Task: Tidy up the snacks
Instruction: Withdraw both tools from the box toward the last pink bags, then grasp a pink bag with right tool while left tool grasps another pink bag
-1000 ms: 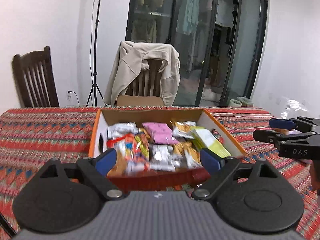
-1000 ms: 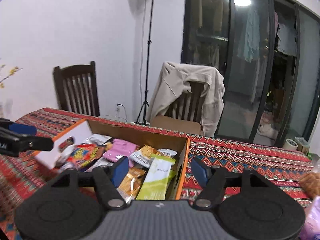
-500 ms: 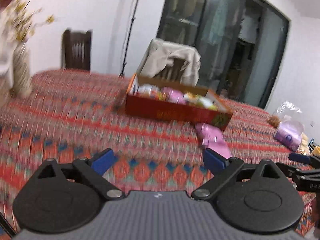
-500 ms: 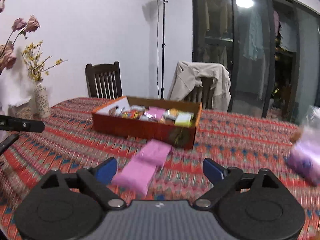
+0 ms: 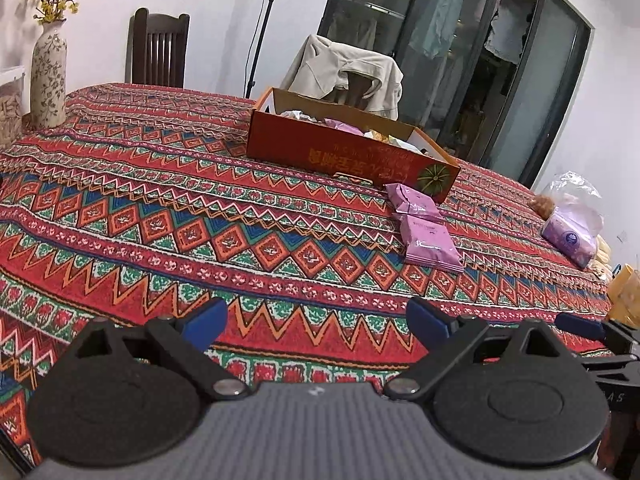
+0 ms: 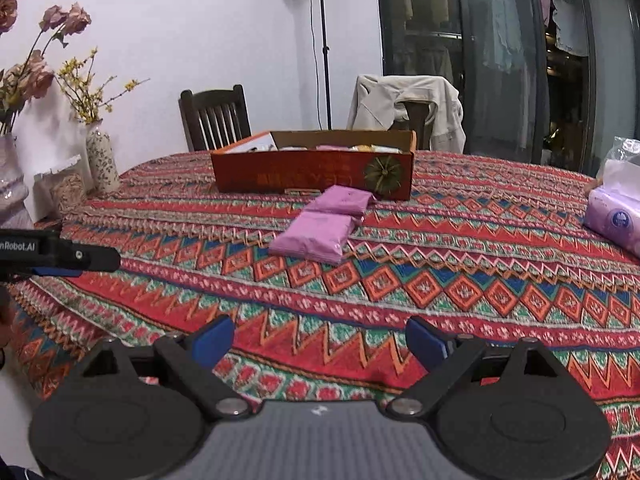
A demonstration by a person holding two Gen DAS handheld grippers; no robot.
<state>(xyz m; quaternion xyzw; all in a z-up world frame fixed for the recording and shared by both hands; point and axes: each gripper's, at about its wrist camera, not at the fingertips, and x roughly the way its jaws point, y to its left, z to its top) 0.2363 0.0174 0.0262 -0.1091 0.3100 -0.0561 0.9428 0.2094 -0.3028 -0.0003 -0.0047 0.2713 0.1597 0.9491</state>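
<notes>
An orange-red cardboard box (image 5: 344, 152) (image 6: 316, 172) holding several snack packets stands at the far side of the patterned tablecloth. Two pink snack packets (image 5: 428, 232) (image 6: 320, 228) lie on the cloth just in front of the box. My left gripper (image 5: 316, 320) is open and empty, low over the near edge of the table, far from the box. My right gripper (image 6: 320, 338) is open and empty too, also near the front edge. The left gripper's side shows at the left of the right wrist view (image 6: 56, 256).
A flowered vase (image 5: 48, 76) (image 6: 100, 160) with dried flowers stands at the table's left. A purple tissue pack in a clear bag (image 5: 572, 228) (image 6: 616, 216) lies at the right. Two chairs (image 6: 216, 116), one draped with a beige jacket (image 6: 408, 104), stand behind the table.
Both grippers have pulled back from over the box to the near edge of the table. Two pink packets now lie in front of the box.
</notes>
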